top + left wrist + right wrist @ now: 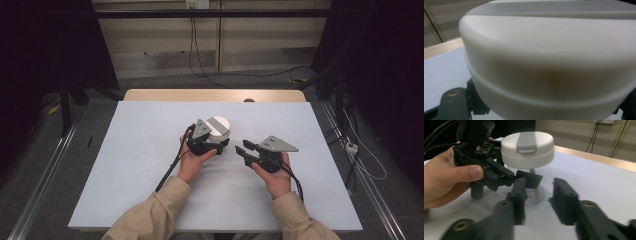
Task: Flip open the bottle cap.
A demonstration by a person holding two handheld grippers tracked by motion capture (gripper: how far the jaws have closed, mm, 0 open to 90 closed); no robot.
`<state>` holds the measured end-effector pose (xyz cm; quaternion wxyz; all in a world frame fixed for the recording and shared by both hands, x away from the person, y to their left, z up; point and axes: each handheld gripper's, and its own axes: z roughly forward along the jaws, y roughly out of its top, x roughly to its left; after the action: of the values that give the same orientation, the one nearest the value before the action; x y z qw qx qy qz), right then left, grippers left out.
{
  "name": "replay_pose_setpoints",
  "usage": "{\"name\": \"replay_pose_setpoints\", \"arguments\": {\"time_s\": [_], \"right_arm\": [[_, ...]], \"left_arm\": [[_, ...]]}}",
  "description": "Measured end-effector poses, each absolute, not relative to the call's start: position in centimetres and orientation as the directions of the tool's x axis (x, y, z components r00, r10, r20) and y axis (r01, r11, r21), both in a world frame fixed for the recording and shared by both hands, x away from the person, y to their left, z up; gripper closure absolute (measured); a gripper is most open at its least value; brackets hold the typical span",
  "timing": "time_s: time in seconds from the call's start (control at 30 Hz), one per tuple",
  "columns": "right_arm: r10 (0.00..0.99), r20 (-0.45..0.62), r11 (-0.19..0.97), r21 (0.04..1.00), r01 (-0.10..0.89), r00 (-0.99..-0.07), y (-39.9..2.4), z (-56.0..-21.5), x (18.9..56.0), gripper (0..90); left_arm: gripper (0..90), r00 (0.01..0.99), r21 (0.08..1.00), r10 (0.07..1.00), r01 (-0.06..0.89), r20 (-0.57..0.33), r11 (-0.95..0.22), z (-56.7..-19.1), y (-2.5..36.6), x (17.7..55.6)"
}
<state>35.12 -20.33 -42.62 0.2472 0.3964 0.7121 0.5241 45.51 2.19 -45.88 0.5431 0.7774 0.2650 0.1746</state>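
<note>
holding the white lidded cup (218,128) steady above the table (125,165) with my left gripper (216,148) clamped on its clear body, i'd keep my right gripper (241,150), empty and part-open, level beside it and squeeze gently.

Open table on every side, one cluster at mid-table

The white-lidded container (218,129) and the left gripper (209,148) clamped at its base were found blocking the centre; a narrow gap was left to the right gripper (243,152), while the white table (125,165) around them lay passable.
</note>
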Motion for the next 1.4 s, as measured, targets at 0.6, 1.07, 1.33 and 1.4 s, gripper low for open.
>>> {"name": "replay_pose_setpoints", "arguments": {"time_s": [0.6,1.07,1.33,1.4], "right_arm": [[0.796,0.095,0.144,0.930,0.339,-0.598,-19.0,-42.1,36.6,90.0],[0.788,0.082,0.168,0.924,0.343,-0.610,-18.5,-41.7,37.4,90.0],[0.785,0.089,0.175,0.917,0.358,-0.613,-18.4,-41.8,37.7,90.0],[0.785,0.085,0.178,0.918,0.356,-0.613,-18.2,-41.6,37.8,90.0]], "left_arm": [[18.7,0.801,0.937,0.598,0.223,-0.019,-0.269,-46.0,2.2,45.5],[18.7,0.800,0.938,0.600,0.225,-0.022,-0.265,-46.0,2.1,45.5],[18.7,0.800,0.937,0.600,0.224,-0.020,-0.268,-46.0,2.1,45.5],[18.7,0.800,0.937,0.600,0.224,-0.018,-0.270,-46.0,2.1,45.5]]}}
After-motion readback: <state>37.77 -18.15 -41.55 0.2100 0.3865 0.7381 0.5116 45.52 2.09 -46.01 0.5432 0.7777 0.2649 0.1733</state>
